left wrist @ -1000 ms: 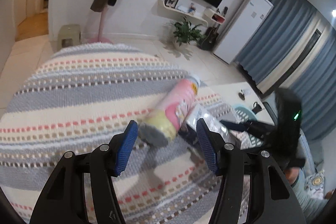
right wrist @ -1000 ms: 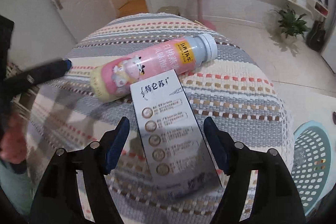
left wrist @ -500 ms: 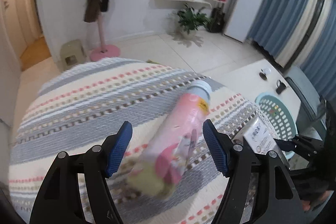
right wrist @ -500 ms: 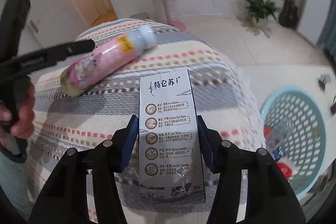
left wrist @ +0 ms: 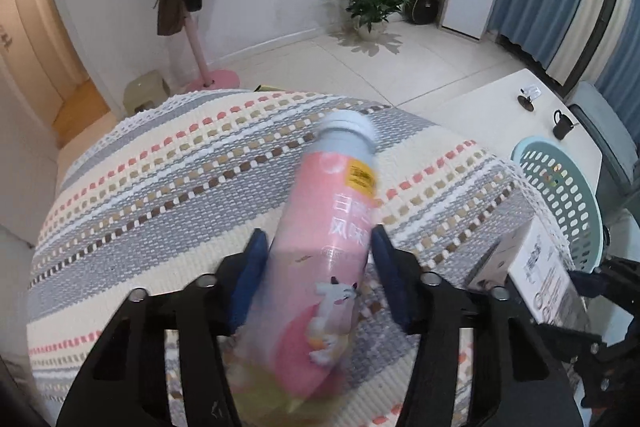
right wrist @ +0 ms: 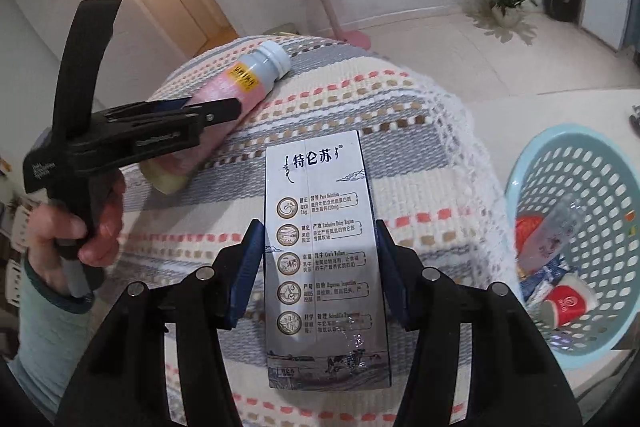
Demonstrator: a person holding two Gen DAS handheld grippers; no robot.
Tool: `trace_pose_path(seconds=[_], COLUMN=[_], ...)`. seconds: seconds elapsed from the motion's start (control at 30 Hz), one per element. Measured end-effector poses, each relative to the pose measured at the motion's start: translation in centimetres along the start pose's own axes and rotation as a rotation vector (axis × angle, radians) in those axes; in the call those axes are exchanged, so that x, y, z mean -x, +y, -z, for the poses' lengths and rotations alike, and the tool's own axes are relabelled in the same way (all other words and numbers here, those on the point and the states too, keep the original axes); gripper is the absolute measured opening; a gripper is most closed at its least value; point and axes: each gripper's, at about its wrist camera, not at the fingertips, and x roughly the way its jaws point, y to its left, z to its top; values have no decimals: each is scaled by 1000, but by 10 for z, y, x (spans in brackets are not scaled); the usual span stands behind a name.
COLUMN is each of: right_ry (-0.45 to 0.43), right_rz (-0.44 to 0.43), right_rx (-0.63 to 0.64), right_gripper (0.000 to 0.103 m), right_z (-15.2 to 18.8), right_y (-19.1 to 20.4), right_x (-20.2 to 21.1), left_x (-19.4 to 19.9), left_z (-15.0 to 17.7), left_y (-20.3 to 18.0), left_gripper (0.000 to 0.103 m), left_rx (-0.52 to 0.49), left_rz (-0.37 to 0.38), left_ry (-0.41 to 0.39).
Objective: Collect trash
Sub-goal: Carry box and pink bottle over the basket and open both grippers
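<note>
Left gripper [left wrist: 316, 259] clamps the pink bottle [left wrist: 324, 247]; right gripper [right wrist: 318, 261] pinches the milk carton [right wrist: 324, 259] (both over the striped cloth [right wrist: 400, 163]).

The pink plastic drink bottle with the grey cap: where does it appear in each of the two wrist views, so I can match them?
Left wrist view: the pink plastic drink bottle with the grey cap fills the lower centre, between the left claw fingers.
Right wrist view: the bottle lies upper left on the striped woven cloth, partly hidden by the left claw.
Shared landmark: the light blue perforated plastic basket, at the right edge in both.
</note>
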Motion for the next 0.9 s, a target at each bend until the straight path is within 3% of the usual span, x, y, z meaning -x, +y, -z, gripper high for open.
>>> trace_pose_path(seconds=[0.1, 0.23, 0.53, 0.7, 0.9], right_ry=[-5, -30, -149, -246, -338], right_rz=[-50, -100, -126, -73, 73], right_rx=[-11, -26, -66, -116, -193], right_gripper=[51, 51, 51, 51, 51], right_z=[5, 7, 9, 11, 15], right_y=[-3, -9, -39, -74, -126], right_x=[5, 21, 76, 119, 156], left_x=[16, 44, 85, 103, 107], left_z=[5, 11, 0, -12, -27], left_y=[-4, -8, -59, -103, -165], left_gripper=[47, 45, 45, 45, 45], left_rx=[60, 126, 116, 67, 6], left_rz=[-1, 78, 165, 224, 297], left_ry=[-71, -149, -234, -290, -326])
